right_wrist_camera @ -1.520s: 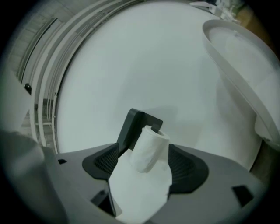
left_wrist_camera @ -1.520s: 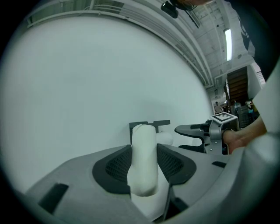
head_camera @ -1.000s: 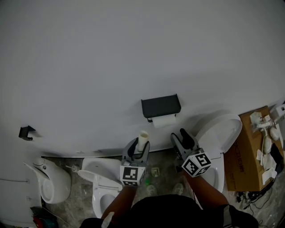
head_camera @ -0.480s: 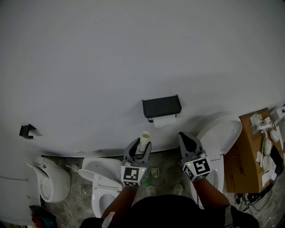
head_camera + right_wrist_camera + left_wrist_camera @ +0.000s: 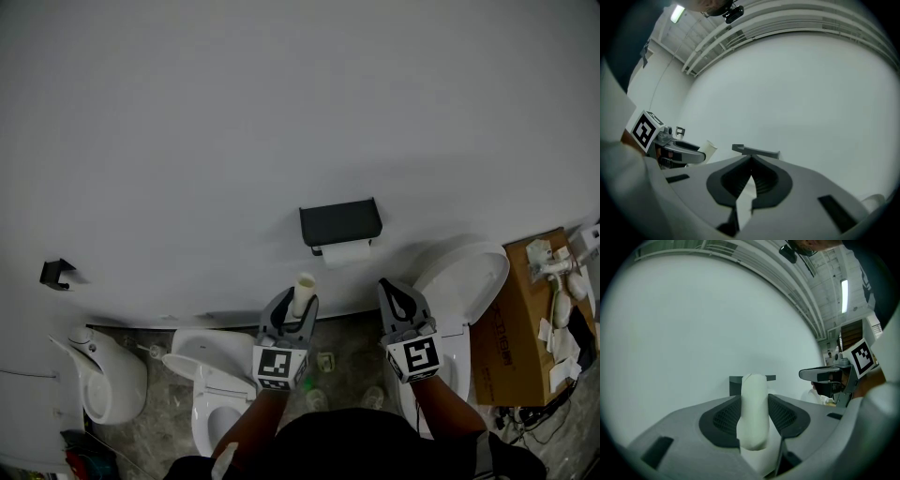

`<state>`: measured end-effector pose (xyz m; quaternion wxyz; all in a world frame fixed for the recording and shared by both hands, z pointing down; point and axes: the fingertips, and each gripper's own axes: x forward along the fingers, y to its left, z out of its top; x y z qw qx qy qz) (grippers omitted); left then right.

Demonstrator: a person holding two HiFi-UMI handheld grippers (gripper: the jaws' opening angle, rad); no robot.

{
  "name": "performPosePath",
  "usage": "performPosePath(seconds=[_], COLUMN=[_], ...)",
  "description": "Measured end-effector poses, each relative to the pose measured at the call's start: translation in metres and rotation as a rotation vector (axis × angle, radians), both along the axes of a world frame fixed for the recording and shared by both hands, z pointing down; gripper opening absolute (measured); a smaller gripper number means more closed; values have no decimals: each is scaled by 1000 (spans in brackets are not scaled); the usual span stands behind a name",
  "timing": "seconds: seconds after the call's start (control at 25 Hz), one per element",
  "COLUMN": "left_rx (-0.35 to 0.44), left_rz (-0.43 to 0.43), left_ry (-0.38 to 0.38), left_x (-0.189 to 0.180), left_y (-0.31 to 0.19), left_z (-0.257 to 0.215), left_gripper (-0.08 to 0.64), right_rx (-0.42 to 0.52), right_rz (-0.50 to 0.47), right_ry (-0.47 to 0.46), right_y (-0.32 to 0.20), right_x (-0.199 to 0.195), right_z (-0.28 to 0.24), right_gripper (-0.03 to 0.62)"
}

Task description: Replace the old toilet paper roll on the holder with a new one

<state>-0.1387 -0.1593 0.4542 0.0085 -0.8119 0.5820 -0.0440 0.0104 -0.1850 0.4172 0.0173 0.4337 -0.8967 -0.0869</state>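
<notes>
cardboard tube point(image 5: 303, 284) in left hand-held gripper point(image 5: 297, 305), near wall holder point(image 5: 340, 223)

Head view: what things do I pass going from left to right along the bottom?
white urinal → white toilet → left claw holding a cardboard tube → shut right claw → cardboard box

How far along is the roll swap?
Done, apparently: a bare tube is off the holder, clamped upright in the left gripper. In hand: the right gripper is shut and empty, near the holder. Left: paper hangs under the holder's cover, and I can't tell whether it is old or new. No spare roll is in view, and the tube likely needs discarding.
</notes>
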Motion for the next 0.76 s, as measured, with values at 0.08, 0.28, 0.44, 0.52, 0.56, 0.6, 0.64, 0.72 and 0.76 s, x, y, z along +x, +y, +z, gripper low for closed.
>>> performPosePath(seconds=[0.08, 0.28, 0.44, 0.52, 0.56, 0.6, 0.64, 0.72, 0.76], left_rx=[2, 0, 3, 4, 6, 8, 8, 7, 6], left_rz=[-1, -9, -15, -14, -13, -13, -13, -15, -16], left_ry=[3, 14, 18, 19, 19, 20, 23, 29, 32], left_x=[-1, -1, -2, -3, -2, -2, -2, -2, -2], left_y=[0, 1, 1, 1, 1, 1, 1, 1, 1], left_z=[1, -2, -2, -2, -1, -1, 0, 1, 2], left_gripper=[179, 179, 179, 179, 179, 179, 179, 178, 179], right_rx=[22, 35, 39, 49, 54, 59, 64, 72, 76], right_rz=[0, 15, 25, 24, 22, 20, 18, 16, 15], right_ry=[23, 32, 39, 46, 47, 49, 53, 59, 61], right_y=[0, 1, 1, 2, 2, 2, 3, 4, 4], right_x=[-1, 2, 4, 4, 3, 3, 3, 3, 3], right_z=[-3, -4, -3, -4, -4, -4, -5, -5, -5], right_gripper=[2, 2, 2, 2, 2, 2, 2, 2, 2])
